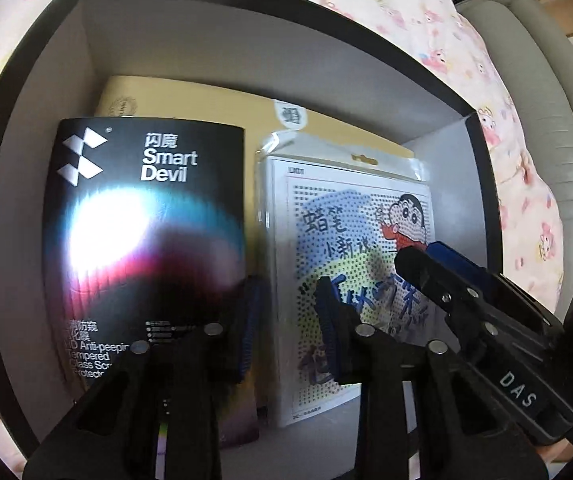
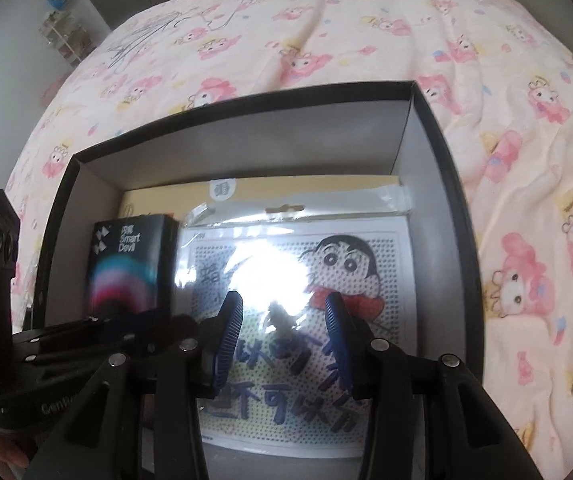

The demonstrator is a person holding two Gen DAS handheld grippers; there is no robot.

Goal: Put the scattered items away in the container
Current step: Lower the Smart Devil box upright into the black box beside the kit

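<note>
— What's in the box (image 2: 426,152)?

— It's matte black card with grey inner walls, sitting on a soft pink cartoon-print quilt (image 2: 326,32). A glossy black Smart Devil carton (image 1: 146,216) lies beside a plastic-sleeved dotted cartoon board (image 2: 306,320), both on a flat tan envelope (image 1: 190,96).

— And the tongs?

— The left gripper (image 1: 286,328) hangs parted over the gap between carton and board, gripping nothing (ribbed blue pads). The right gripper (image 2: 284,340) hovers above the board, jaws apart, empty
</note>
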